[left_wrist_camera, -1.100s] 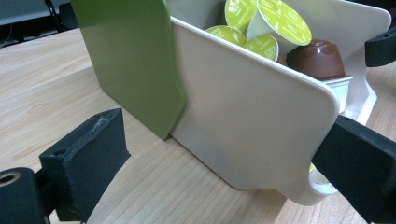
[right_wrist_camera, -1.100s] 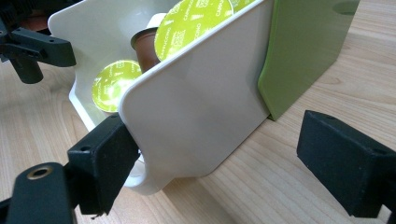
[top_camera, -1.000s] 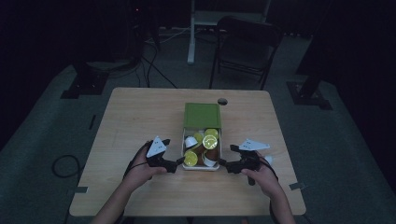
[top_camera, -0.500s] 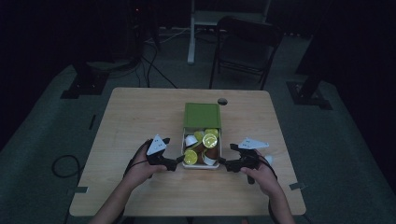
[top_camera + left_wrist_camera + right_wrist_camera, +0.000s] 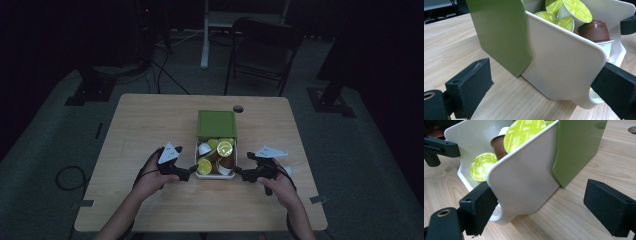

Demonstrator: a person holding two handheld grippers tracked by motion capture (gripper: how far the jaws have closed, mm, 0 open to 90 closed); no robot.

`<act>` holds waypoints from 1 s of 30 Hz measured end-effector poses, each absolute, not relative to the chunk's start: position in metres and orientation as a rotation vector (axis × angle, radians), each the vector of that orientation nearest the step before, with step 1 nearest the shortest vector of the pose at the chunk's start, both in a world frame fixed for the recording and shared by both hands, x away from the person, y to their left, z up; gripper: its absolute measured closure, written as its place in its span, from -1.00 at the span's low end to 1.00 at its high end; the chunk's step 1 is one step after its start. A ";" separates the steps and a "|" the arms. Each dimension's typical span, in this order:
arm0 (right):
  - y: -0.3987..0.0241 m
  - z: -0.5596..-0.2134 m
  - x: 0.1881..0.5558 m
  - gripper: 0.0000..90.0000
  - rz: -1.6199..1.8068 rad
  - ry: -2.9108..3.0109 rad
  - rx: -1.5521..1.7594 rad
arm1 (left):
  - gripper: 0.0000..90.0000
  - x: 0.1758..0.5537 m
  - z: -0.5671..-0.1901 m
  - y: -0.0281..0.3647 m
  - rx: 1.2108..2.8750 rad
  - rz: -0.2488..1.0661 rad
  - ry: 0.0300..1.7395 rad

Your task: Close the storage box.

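A white drawer (image 5: 196, 156) stands pulled partway out of its green sleeve (image 5: 216, 124) at the table's middle. It holds several coffee capsules (image 5: 224, 148) with yellow-green lids, plus brown ones. My left gripper (image 5: 186, 174) is open at the drawer's front left corner. In the left gripper view the white drawer wall (image 5: 564, 62) and green sleeve (image 5: 499, 32) stand between the wide-apart jaws of the left gripper (image 5: 544, 92). My right gripper (image 5: 240, 173) is open at the front right corner. There its jaws straddle the drawer wall (image 5: 524, 185), right gripper (image 5: 545, 207).
The wooden table (image 5: 150, 120) has a round cable hole (image 5: 238, 108) behind the sleeve. A dark chair (image 5: 260, 50) stands beyond the far edge, and cables (image 5: 65, 177) lie on the floor at the left. Bare wood lies on both sides of the box.
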State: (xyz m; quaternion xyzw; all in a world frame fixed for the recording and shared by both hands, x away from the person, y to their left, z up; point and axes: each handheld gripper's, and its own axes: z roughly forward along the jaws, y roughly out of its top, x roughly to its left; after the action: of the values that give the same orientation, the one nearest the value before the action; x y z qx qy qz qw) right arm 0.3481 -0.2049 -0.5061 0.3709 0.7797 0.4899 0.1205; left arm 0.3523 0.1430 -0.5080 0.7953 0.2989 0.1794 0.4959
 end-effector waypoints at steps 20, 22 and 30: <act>-0.203 -0.505 0.355 -0.75 1.403 2.255 1.109 | -0.89 0.364 -0.508 0.143 1.929 0.437 0.741; -0.203 -0.505 0.356 -0.75 1.400 2.252 1.105 | -0.89 0.365 -0.507 0.143 1.931 0.439 0.742; -0.203 -0.502 0.361 -0.75 1.395 2.230 1.115 | -0.89 0.371 -0.504 0.142 1.922 0.434 0.748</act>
State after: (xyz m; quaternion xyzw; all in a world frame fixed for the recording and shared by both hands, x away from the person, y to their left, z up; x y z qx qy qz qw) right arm 0.3609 -0.2025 -0.5016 0.3862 0.7726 0.4835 0.1420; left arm 0.3706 0.1424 -0.5039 0.7928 0.3086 0.1792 0.4940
